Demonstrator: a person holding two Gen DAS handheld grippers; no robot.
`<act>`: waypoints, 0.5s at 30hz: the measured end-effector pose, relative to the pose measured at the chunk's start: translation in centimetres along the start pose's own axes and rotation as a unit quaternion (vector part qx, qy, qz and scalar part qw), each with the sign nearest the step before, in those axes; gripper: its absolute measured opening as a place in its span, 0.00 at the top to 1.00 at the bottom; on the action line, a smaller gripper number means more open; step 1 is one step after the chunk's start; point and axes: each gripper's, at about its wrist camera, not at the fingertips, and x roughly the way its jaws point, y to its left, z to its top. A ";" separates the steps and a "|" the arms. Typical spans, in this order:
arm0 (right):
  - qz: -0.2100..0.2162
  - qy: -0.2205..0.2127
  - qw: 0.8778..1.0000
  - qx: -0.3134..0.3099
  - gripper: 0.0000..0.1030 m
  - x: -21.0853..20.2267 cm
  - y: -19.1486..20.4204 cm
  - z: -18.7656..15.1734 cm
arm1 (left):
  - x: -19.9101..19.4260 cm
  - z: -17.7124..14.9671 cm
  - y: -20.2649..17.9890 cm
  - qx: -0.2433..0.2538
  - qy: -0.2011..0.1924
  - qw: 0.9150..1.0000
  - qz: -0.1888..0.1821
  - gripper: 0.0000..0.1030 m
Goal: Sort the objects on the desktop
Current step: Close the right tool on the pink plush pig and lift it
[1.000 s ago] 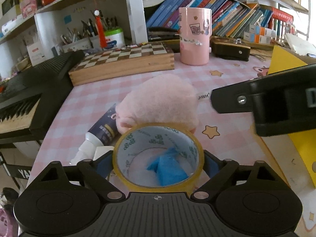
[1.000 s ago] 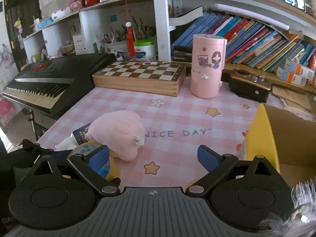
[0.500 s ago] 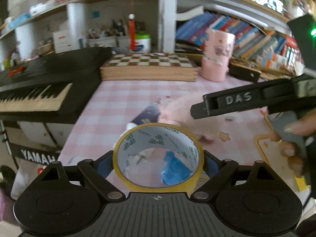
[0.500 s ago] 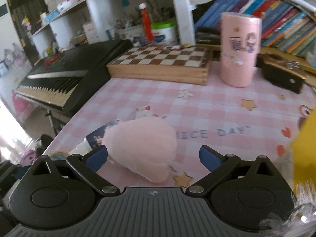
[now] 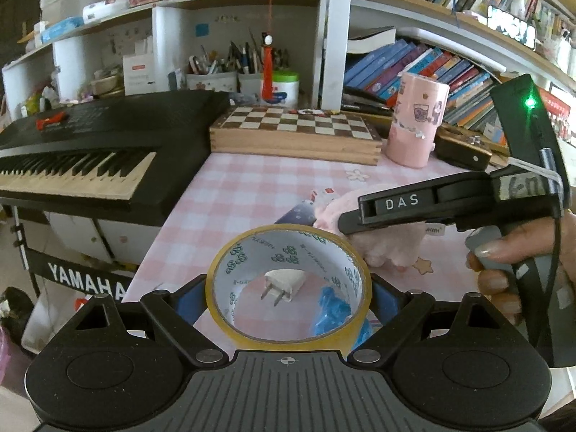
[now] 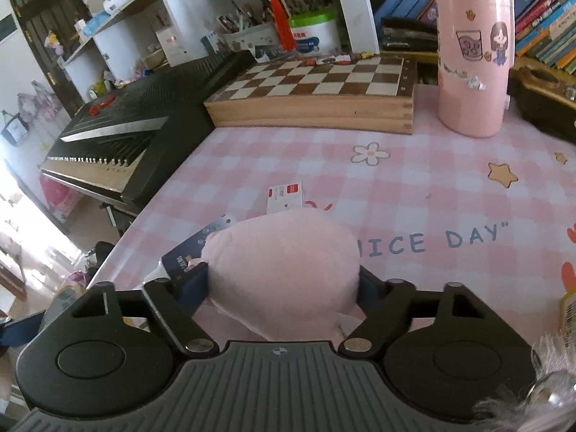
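Counter (image 6: 414,194) with pink check cover carries a chessboard box (image 6: 316,97) and a pink cup (image 6: 471,61) at the back. Right tongs (image 6: 284,284) closing around the pink plush toy (image 6: 284,273) on the counter, pads apparently touching its sides. Left tongs (image 5: 288,297) clamped wide on tape roll (image 5: 288,340), held above the counter's edge

- pink plush toy (image 6: 284,270): soft, fuzzy cloth
- tape roll (image 5: 288,284): glossy yellowish film over a printed paper core
- chessboard box (image 6: 313,97) behind the toy: smooth varnished wood
- table (image 6: 414,187): smooth printed cover
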 end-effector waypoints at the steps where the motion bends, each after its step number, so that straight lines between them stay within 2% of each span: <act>1: 0.000 -0.004 1.000 0.000 0.33 -0.4 0.0 0.0 | -0.1 0.1 -0.1 0.002 -0.003 1.000 -0.002 0.11; 4: -0.015 -0.024 1.000 -0.009 0.38 -2.1 0.2 -0.1 | -0.4 0.4 -0.3 0.005 -0.015 1.000 -0.010 0.11; 11: -0.058 -0.073 0.995 -0.016 0.38 -6.4 0.4 -1.0 | -1.7 0.7 -0.8 0.011 -0.040 0.999 -0.031 0.11; 15: -0.076 -0.078 0.994 -0.008 0.38 -8.1 0.6 -2.0 | -2.7 0.6 -0.8 0.016 -0.052 0.997 -0.045 0.11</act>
